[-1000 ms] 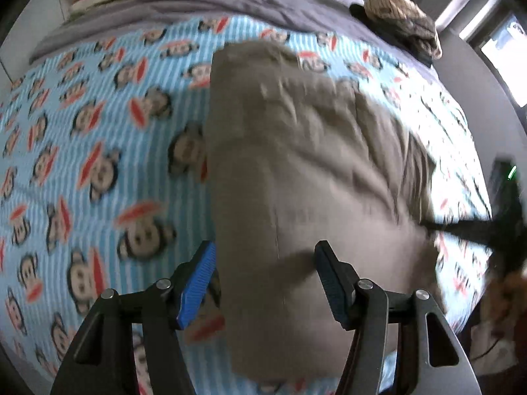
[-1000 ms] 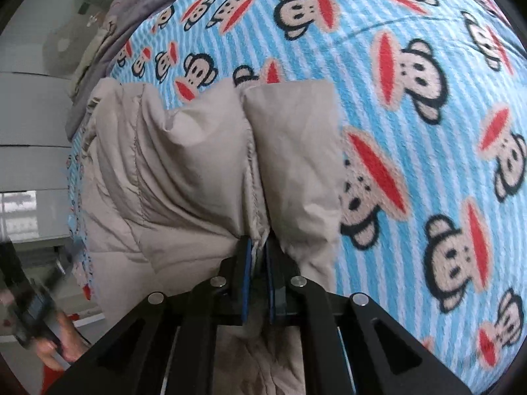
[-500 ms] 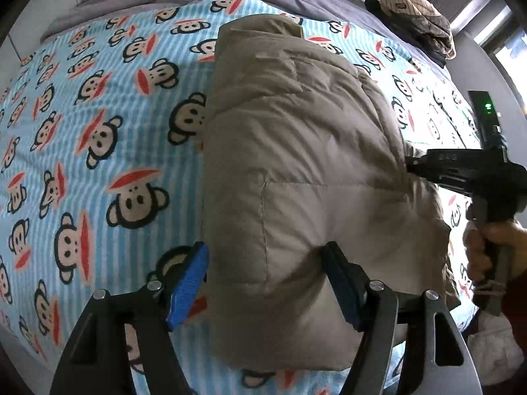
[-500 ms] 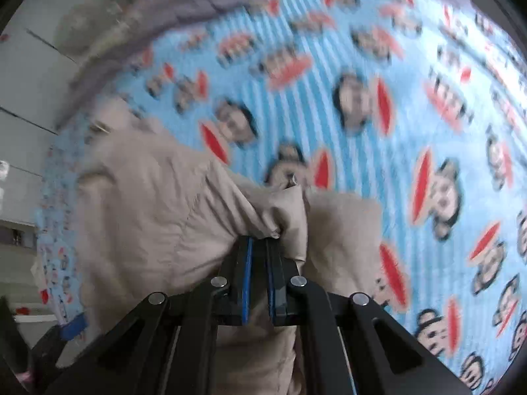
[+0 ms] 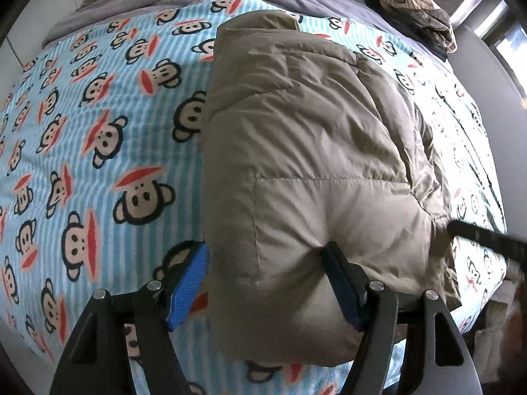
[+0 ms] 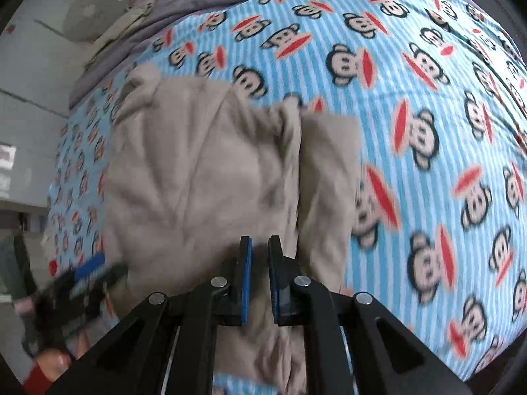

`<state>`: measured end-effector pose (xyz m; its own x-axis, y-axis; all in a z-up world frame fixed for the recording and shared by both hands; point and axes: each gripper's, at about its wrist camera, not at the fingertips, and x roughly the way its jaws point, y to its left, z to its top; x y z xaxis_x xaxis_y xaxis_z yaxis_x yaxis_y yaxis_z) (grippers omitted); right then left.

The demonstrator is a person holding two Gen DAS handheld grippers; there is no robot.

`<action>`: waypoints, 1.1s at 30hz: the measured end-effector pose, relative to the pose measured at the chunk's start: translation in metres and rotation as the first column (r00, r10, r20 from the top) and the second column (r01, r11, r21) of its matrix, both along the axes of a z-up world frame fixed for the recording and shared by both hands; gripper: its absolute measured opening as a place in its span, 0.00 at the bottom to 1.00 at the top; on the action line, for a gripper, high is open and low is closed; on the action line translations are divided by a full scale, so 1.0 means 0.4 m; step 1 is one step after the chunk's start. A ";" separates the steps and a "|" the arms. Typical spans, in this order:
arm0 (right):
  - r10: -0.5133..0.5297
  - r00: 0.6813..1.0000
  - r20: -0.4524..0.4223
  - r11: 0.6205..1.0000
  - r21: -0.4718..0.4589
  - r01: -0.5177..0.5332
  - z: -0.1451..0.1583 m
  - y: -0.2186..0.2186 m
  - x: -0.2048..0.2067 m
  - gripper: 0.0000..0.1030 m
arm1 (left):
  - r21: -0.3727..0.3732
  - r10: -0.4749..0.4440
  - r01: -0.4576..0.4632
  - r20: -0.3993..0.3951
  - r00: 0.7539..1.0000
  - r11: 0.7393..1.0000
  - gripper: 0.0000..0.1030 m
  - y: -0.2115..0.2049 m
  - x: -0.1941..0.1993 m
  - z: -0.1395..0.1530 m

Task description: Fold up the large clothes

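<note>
A: Left gripper point(image 5: 266, 283), jaws wide, straddling near end of the jacket point(image 5: 306, 151). One pad sits off the jacket's edge over the blanket point(image 5: 98, 105), other pad pressed into the puffy fabric. Not clamped on anything.

B: Right gripper point(image 6: 260, 276)?

A: Jaws narrow, small gap showing btwn the blue pads. Can't see cloth in that gap; right-wrist view is motion-blurred, so can't tell for sure if it's pinching anything. Jacket lies straight ahead of it and under it.

B: Step in hand?

A: Jacket looks already folded lengthwise into a long bundle, sleeve side tucked in. Judging by that, we're btwn folds: long fold down, cross fold not yet done. Prob. about halfway.

B: Where's the jacket rel. to the tools?

A: Runs away from left gripper, near end right btwn its fingers, far end well ahead. Seen from right gripper, bundle is ahead and to its left, with a loose flap just right of the fingers.

B: Next move?

A: Left needs to close on the near end w/ a deep bite, since the padding is thick and slippery. Then lift and carry fwd over the far end. Right should pin the middle so the bundle doesn't spring open.
</note>
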<state>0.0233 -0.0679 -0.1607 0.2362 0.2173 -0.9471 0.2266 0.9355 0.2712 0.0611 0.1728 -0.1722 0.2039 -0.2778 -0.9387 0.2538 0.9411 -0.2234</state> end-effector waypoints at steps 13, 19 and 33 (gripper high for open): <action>-0.081 0.995 -0.049 0.997 0.012 0.082 -0.013 0.016 -0.125 0.11 | 0.018 -0.027 0.027 -0.014 1.000 0.999 0.71 0.033 -0.049 0.033; -0.101 0.994 -0.028 0.995 0.012 0.102 0.018 0.034 -0.139 0.11 | 0.033 -0.019 0.020 -0.020 1.000 0.999 0.71 0.045 -0.063 0.050; -0.050 0.998 0.024 0.999 0.014 0.050 0.077 0.053 -0.145 0.11 | 0.050 0.030 -0.031 0.023 0.999 0.998 0.71 0.044 -0.108 0.112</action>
<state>-0.0347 -0.0467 -0.1301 0.2702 0.2170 -0.9380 0.2664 0.9194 0.2894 0.0179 0.1903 -0.1272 0.2330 -0.2239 -0.9463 0.2290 0.9584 -0.1704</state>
